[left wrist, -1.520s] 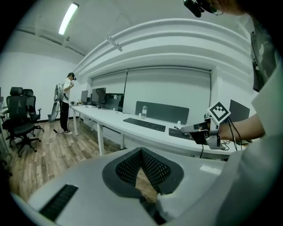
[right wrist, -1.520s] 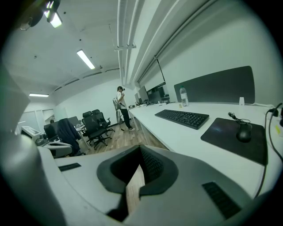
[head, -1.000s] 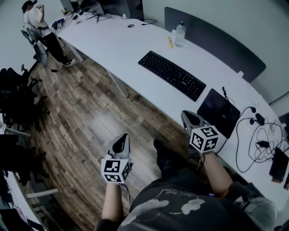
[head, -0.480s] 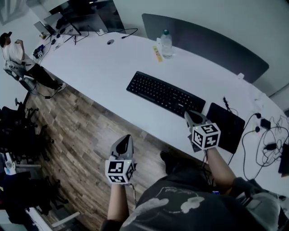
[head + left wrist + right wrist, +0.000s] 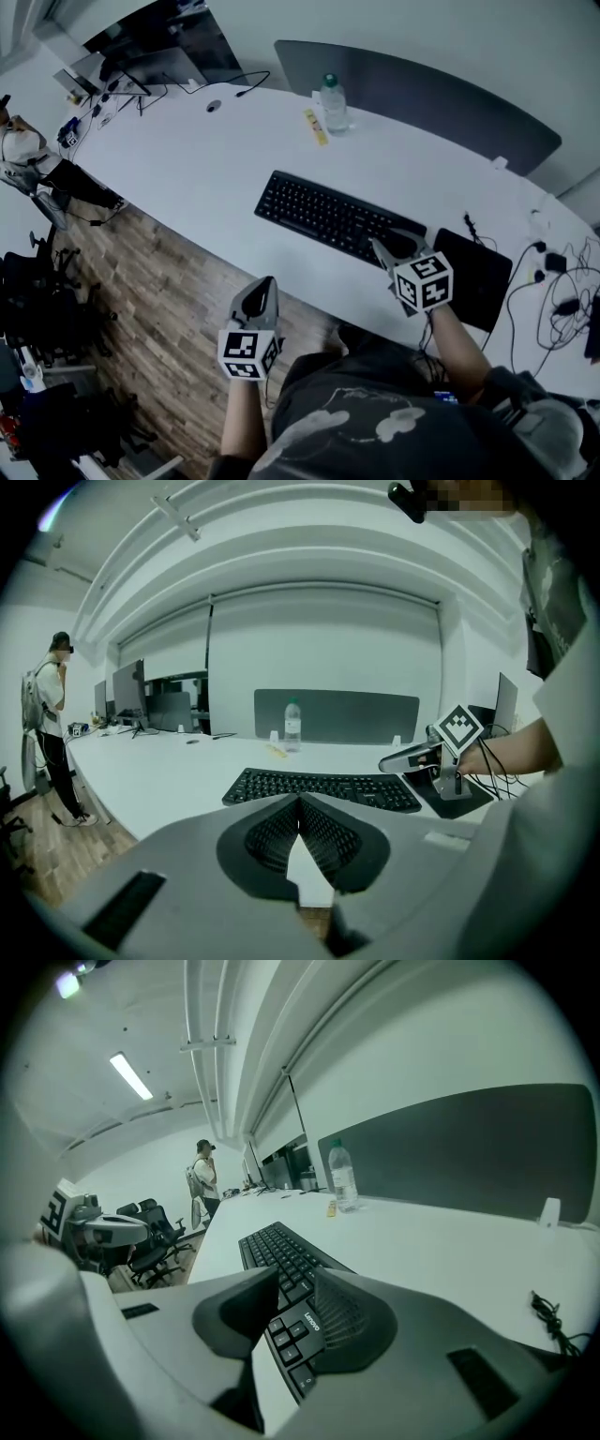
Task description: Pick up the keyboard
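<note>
A black keyboard (image 5: 323,216) lies flat on the white table (image 5: 206,159), a little in from its front edge. My right gripper (image 5: 382,247) hovers at the keyboard's right end; its jaws are opening, and the end keys (image 5: 281,1255) show in the gap with the pads not pressing on them. My left gripper (image 5: 267,283) is shut and empty, over the wood floor just short of the table's edge. In the left gripper view its closed tips (image 5: 300,801) point at the keyboard (image 5: 323,787), with the right gripper (image 5: 412,757) beyond.
A water bottle (image 5: 331,101) stands behind the keyboard by a grey partition (image 5: 422,89). A closed dark laptop (image 5: 473,277) and tangled cables (image 5: 562,291) lie to the right. Monitors (image 5: 159,47) fill the far left end. A person (image 5: 23,155) and office chairs (image 5: 37,291) are at the left.
Both grippers have come forward to the table. The right one now sits over the keyboard's right end with its jaws parted; the left one stays shut.
</note>
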